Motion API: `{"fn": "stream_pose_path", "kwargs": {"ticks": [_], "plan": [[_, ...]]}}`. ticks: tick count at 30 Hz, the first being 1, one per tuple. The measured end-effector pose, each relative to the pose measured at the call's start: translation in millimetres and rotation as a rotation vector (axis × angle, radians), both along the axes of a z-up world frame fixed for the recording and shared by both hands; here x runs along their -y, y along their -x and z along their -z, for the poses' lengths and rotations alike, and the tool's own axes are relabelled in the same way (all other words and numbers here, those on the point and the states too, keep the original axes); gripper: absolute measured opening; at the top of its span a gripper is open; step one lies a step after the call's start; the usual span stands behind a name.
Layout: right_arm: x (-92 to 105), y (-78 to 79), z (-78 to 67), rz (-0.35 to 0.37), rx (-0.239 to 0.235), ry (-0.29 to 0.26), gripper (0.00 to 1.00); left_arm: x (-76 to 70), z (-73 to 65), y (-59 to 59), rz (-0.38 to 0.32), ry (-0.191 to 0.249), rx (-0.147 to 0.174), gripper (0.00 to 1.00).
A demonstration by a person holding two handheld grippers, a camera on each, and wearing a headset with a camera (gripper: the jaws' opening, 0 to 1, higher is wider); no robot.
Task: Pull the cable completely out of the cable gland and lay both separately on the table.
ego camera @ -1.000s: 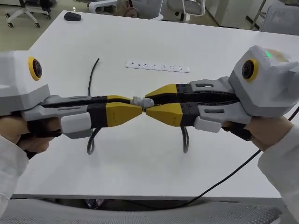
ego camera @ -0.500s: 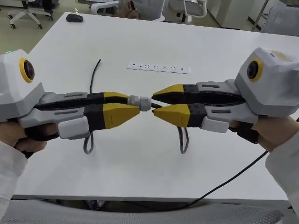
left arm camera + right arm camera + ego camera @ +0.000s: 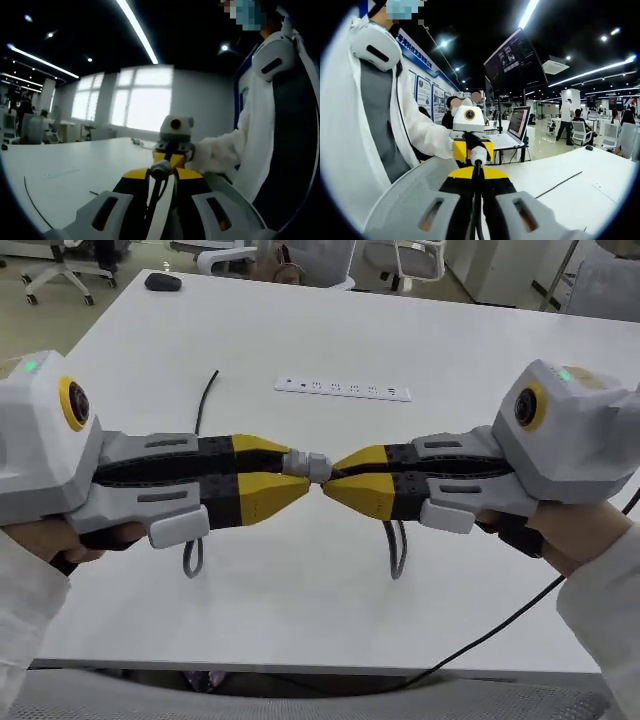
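The left gripper (image 3: pixel 296 478) is clamping its yellow-tipped jaws on the small grey plastic cable gland (image 3: pixel 306 462), holding it above the white table (image 3: pixel 300 330). The right gripper (image 3: pixel 336 478) is pinching the thin black cable (image 3: pixel 396 550) just beside the gland. The pull-out looks to be in hand; next, the grippers need drawing steadily apart. The blue-and-white wall posters (image 3: pixel 424 95) are showing too blurred to read.
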State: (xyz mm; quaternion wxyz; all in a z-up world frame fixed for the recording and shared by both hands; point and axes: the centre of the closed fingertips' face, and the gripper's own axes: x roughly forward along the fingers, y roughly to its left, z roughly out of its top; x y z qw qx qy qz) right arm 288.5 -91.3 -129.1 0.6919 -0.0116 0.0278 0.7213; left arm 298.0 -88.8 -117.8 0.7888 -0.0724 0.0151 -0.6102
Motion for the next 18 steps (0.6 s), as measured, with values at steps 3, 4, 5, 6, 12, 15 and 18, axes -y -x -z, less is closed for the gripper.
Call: {"fn": "stream_pose_path", "kwargs": {"ticks": [3,4,5,6,12,15,18], "plan": [[-1.1,3.8,0.8,-0.012,0.005,-0.002,0.02,7.5,2.1,1.5,0.019,-0.003,0.003,0.31],[-1.3,4.6,1.2,-0.015,0.004,-0.001,0.02,10.4,5.3,2.4,0.033,-0.017,0.002,0.28],[-1.9,5.7,1.8,-0.017,0.005,-0.001,0.02,12.2,7.4,2.8,0.042,-0.022,-0.007,0.23],[-1.9,6.3,2.3,-0.019,0.003,-0.001,0.02,14.1,9.1,2.9,0.050,-0.021,-0.019,0.19],[-1.0,6.0,7.9,-0.013,-0.013,0.017,0.03,16.0,13.6,5.2,0.067,-0.009,-0.053,0.17],[-2.1,6.0,13.3,-0.011,-0.011,0.038,0.03,14.7,20.0,4.1,0.063,-0.023,-0.093,0.17],[-2.3,5.7,22.1,-0.026,0.023,0.072,0.03,13.8,26.6,2.9,0.065,-0.039,-0.137,0.17]]}}
